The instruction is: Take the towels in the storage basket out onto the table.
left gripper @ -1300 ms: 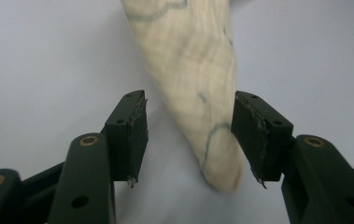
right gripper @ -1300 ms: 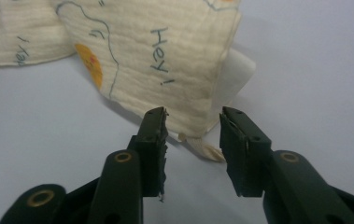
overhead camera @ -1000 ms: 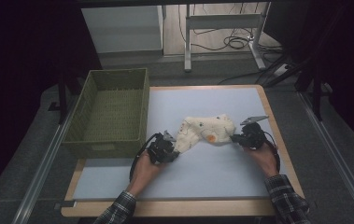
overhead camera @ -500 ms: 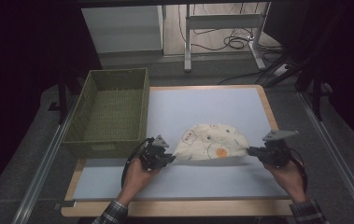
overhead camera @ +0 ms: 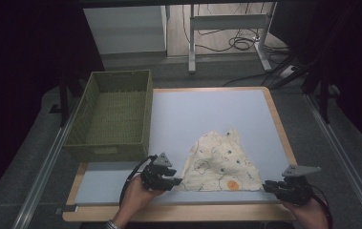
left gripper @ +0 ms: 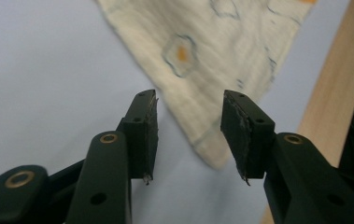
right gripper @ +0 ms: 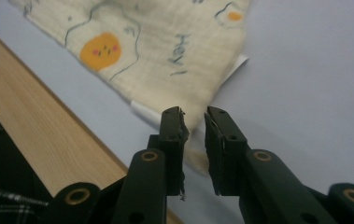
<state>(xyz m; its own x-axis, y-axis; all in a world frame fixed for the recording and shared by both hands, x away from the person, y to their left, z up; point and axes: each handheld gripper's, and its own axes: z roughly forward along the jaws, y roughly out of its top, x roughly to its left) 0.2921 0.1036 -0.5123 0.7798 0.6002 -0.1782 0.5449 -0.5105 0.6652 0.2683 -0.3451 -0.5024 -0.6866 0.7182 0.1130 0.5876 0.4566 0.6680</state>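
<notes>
A cream cloth (overhead camera: 221, 162) printed with blue outlines and orange spots lies spread flat on the pale blue table top (overhead camera: 207, 109), near the front edge. My left gripper (overhead camera: 171, 181) sits at the cloth's front left corner. In the left gripper view the jaws (left gripper: 188, 121) stand wide open, with the cloth (left gripper: 202, 60) corner lying on the table between them. My right gripper (overhead camera: 269, 187) is at the front right corner. Its jaws (right gripper: 194, 126) are a narrow gap apart, and the cloth (right gripper: 165, 42) corner with its white tag lies in that gap.
A green woven basket (overhead camera: 111, 114) stands along the table's left side, with nothing in it. The wooden table rim (overhead camera: 279, 119) runs close to both grippers at the front. Desk legs and cables lie on the floor beyond the table.
Both grippers have drawn back toward the front edge and apart, pulling the bunched cloth out flat. The left jaws now stand open around the corner.
</notes>
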